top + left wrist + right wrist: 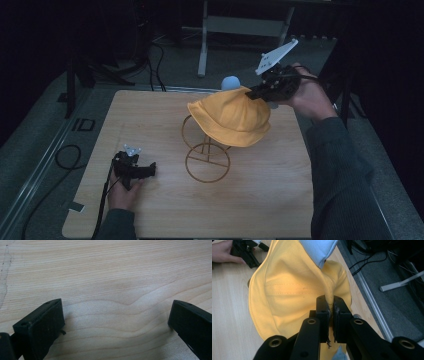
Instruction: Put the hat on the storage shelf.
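A: Right gripper [331, 305] status?
B: Clamped on the yellow hat [231, 116], held up over the wire stand [206, 150].
A: Left gripper [134, 167]?
B: Jaws wide apart, empty, resting on the wooden table [150, 220].

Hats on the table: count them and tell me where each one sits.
1. The yellow hat hangs over the wire stand mid-table, its far edge pinched by the right tool. A pale blue cloth shows beside it; another hat can't be ruled out.

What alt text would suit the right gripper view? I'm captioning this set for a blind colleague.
The right gripper has its two black jaws shut on a fold of a yellow hat, seen from just behind the jaws. Pale blue fabric shows above the hat, with the wooden table beneath and the left gripper far off.
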Demonstrator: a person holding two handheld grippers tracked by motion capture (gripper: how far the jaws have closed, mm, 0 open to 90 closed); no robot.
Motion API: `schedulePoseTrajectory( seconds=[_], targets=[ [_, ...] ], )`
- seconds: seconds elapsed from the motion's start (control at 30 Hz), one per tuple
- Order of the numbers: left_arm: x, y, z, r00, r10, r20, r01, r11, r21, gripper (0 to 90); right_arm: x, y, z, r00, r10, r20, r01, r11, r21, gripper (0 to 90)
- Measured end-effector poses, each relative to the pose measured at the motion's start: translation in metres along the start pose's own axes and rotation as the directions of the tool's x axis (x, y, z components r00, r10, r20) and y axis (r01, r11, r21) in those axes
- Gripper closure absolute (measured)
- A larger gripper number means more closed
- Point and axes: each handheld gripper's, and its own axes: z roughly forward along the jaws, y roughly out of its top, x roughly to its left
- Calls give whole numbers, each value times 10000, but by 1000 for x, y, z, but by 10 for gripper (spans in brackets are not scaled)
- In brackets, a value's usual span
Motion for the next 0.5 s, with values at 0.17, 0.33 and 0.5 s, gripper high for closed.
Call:
schedulePoseTrajectory(
  seconds=[0.17,0.33,0.5],
  targets=[
    [0,0,0,10000,5,1,-5,10000,5,3,1,4,6,10000,-35,-73,35,10000,34,848],
    [0,0,0,10000,-6,0,6,10000,-7,4,3,9,11,9998,-168,-135,169,9998,84,848],
    [0,0,0,10000,-19,-2,19,10000,-17,4,6,17,16,9991,-365,-221,370,9991,212,848]
  ],
)
